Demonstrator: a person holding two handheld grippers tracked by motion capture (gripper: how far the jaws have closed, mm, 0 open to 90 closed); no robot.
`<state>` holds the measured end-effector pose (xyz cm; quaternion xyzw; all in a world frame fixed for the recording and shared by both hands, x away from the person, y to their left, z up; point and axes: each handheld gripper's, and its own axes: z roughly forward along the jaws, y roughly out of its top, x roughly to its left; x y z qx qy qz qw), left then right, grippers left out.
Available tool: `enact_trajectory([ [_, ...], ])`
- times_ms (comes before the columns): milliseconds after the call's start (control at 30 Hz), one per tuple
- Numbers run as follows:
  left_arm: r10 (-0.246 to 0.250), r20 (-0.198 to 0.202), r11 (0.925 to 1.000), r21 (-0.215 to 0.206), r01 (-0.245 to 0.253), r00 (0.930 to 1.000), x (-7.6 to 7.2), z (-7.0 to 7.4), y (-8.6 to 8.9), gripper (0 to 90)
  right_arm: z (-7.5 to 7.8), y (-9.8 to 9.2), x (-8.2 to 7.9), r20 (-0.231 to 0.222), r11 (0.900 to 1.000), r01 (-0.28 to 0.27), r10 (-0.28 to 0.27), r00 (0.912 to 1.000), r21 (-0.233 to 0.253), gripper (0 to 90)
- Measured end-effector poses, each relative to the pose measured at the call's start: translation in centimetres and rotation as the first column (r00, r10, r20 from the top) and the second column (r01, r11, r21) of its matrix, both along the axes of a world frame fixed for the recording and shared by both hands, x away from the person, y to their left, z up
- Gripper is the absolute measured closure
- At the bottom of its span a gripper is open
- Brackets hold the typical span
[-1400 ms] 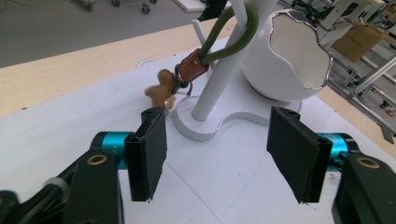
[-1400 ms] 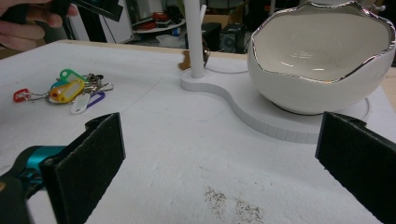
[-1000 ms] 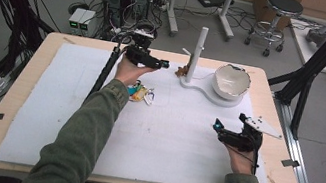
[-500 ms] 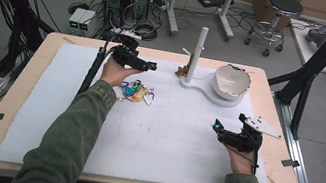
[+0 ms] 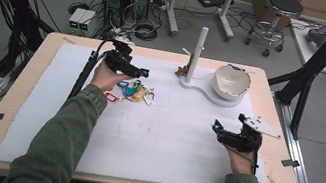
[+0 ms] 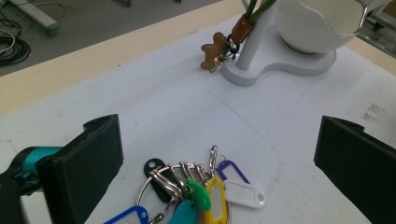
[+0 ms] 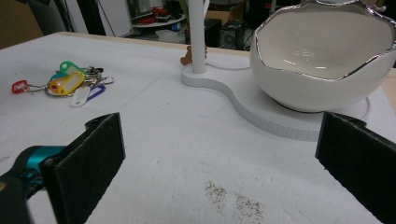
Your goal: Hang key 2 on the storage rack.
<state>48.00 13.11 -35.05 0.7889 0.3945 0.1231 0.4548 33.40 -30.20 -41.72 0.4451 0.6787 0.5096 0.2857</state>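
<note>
White bowl [image 5: 231, 81] on stand base, key bunch [image 5: 134, 91] lying apart on table

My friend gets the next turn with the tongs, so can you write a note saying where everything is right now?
Left tongs: open, holding nothing, just above the bunch of keys on the white mat.
Right tongs: open, holding nothing, near the mat's right side, facing the white bowl.
Done: nothing picked up so far.
Left: probably close the left tongs on the keys; one keychain already hangs by the white post.
</note>
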Motion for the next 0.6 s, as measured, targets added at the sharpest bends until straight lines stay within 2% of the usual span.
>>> enact_trajectory([
  [200,-0.023,-0.015,0.9992,0.034,0.023,0.9996,-0.32,-0.33,-0.04,1.7,0.00,-0.02,-0.02,0.001,1.000,-0.004,0.004,1.0000,-0.006,0.5],
  [600,-0.049,-0.015,0.9969,0.060,0.050,0.9987,-0.92,-0.89,0.01,1.8,-0.01,-0.07,-0.03,0.005,1.000,-0.002,0.002,1.0000,-0.008,0.5],
])
